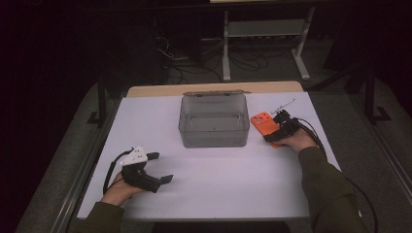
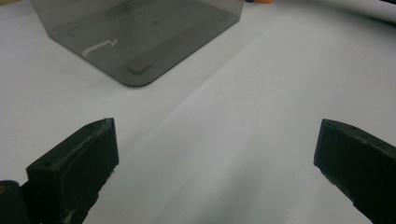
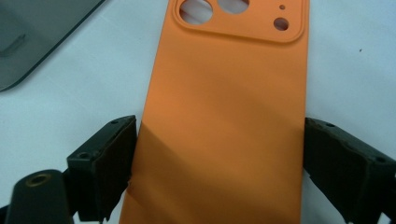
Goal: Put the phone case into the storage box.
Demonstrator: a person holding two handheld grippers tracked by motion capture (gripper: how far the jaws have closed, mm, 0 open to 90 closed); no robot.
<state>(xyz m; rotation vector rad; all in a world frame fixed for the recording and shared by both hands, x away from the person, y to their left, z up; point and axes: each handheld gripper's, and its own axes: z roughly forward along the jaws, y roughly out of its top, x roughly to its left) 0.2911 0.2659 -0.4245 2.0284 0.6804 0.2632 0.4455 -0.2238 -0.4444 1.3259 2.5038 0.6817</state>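
Observation:
An orange phone case (image 1: 261, 122) with camera cut-outs lies flat on the white table, right of a smoky clear plastic box (image 1: 214, 121). In the right gripper view the phone case (image 3: 224, 107) runs between the black jaws. My right gripper (image 3: 219, 154) has both pads against the case's long edges and is shut on it. From the high view the right gripper (image 1: 273, 136) sits at the case's near end. My left gripper (image 1: 160, 167) rests at the front left of the table, jaws wide apart and holding nothing. The left gripper (image 2: 215, 154) faces the box (image 2: 140, 32) across bare table.
The lidless box's corner (image 3: 28, 42) lies just left of the case. A thin metal rod (image 1: 285, 105) lies behind the right gripper. The white table top (image 1: 218, 184) ends near the person's forearms. Dark floor, cables and a rack frame (image 1: 265, 43) lie beyond the far edge.

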